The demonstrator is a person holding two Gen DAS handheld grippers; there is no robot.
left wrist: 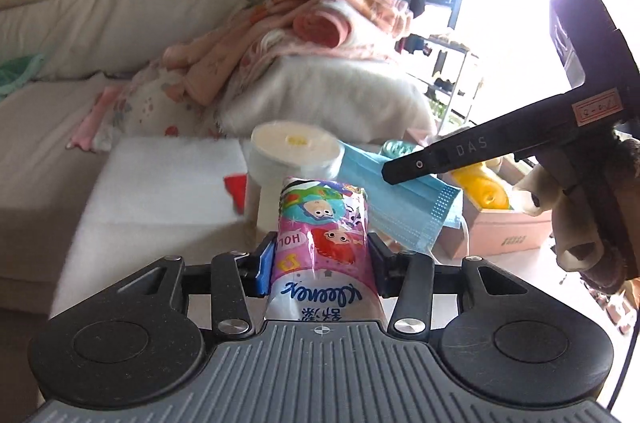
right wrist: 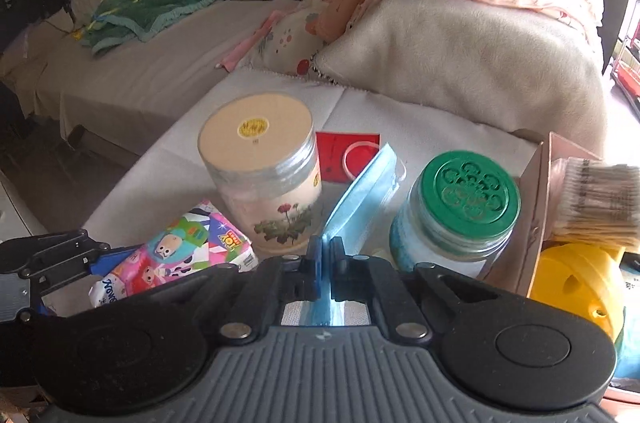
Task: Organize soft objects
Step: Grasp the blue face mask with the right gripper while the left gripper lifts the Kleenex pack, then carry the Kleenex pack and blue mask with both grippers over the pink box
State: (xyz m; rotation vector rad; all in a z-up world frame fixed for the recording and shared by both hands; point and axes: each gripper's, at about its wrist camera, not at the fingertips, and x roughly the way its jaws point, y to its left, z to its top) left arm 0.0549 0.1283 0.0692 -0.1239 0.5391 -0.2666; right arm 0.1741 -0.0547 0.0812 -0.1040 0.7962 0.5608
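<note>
Left gripper (left wrist: pixel 320 255) clamps the tissue pack (left wrist: pixel 324 243), lifted near the cream-lid jar (left wrist: pixel 294 159). Right gripper (right wrist: pixel 326 259) pinches the blue face mask (right wrist: pixel 360 179), between both jars.

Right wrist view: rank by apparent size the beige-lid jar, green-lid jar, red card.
1. Beige-lid jar, largest.
2. Green-lid jar, slightly smaller; it stands about as near, but its base is hidden by the gripper, so the gap is unsure.
3. Red card, smallest, partly hidden.
</note>
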